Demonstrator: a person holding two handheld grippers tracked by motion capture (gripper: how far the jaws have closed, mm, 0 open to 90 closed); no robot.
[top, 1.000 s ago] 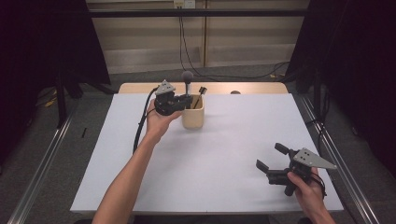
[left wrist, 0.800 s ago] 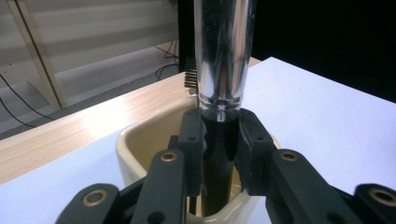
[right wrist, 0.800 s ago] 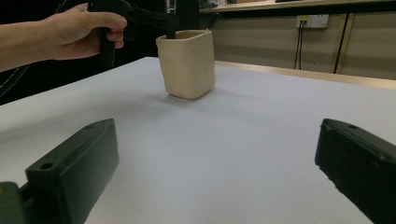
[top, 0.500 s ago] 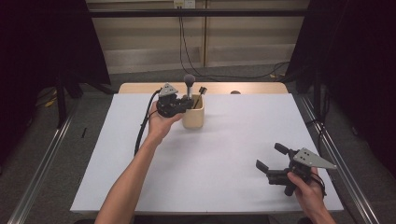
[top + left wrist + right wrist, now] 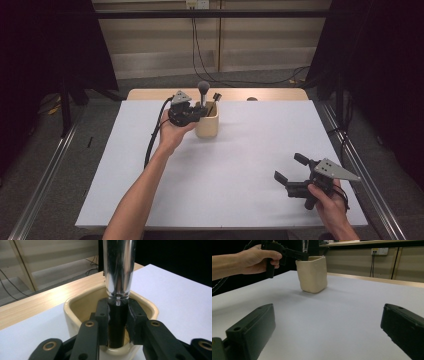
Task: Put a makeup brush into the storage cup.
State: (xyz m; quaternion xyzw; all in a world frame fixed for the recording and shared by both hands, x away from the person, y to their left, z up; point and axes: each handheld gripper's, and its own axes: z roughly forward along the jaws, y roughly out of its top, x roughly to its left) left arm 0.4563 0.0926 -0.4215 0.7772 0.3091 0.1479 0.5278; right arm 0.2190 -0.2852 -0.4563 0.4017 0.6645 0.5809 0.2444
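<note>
A cream cup [image 5: 207, 128] stands at the back middle of the white table [image 5: 250, 150]. My left gripper [image 5: 201, 111] reaches over its rim from the left, shut on the black handle of a makeup brush [image 5: 203, 86] that stands upright in the cup. In the left gripper view the jaws [image 5: 117, 315] clamp the handle just below the silver ferrule of the brush [image 5: 118, 267], over the cup's rim [image 5: 75, 305]. A second dark brush [image 5: 216, 97] leans in the cup. My right gripper [image 5: 288, 167] rests open at the near right, and its view faces the cup [image 5: 312, 275].
A wooden strip [image 5: 150, 95] runs along the table's far edge. Metal rails flank the table on the floor. Cables hang down the back wall. The left gripper's cable [image 5: 152, 140] trails over the table's left side.
The brush head stands slightly lower over the cup than a second ago. Both hands have kept their places.
</note>
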